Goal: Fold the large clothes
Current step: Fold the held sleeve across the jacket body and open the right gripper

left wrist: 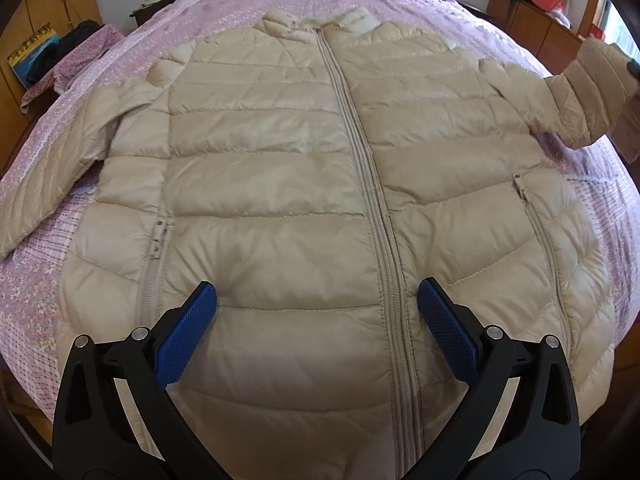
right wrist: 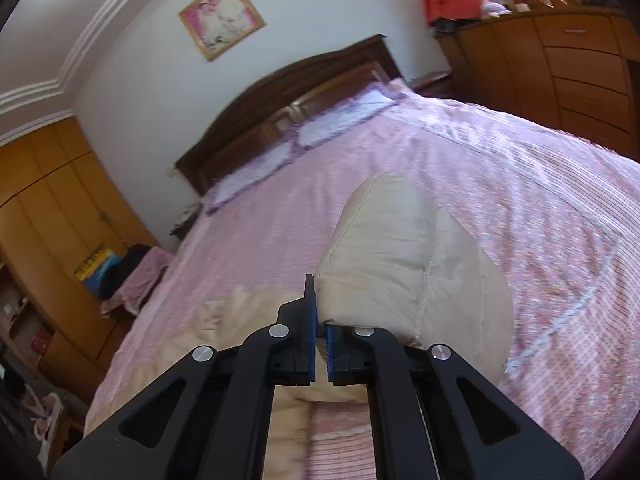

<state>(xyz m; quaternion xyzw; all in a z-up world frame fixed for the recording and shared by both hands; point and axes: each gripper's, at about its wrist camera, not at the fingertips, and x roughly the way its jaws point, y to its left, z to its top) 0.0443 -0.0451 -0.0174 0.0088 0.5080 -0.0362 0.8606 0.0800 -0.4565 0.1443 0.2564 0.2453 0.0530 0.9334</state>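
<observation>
A beige quilted puffer jacket [left wrist: 280,184] lies zipped and face up on the pink bed [left wrist: 224,12], collar at the far end. My left gripper [left wrist: 316,300] is open and empty, hovering over the jacket's lower front, its blue pads either side of the zipper [left wrist: 372,200]. The jacket's left sleeve [left wrist: 52,184] lies flat on the bed. My right gripper [right wrist: 320,320] is shut on the right sleeve's cuff [right wrist: 400,264] and holds it lifted above the bed; the raised sleeve [left wrist: 592,92] shows at the right edge of the left wrist view.
Pillows [right wrist: 280,148] and a dark wooden headboard [right wrist: 288,92] are at the far end. A wooden dresser [right wrist: 560,60] stands right of the bed. A wardrobe [right wrist: 52,200] and a chair with clothes [right wrist: 128,276] stand on the left.
</observation>
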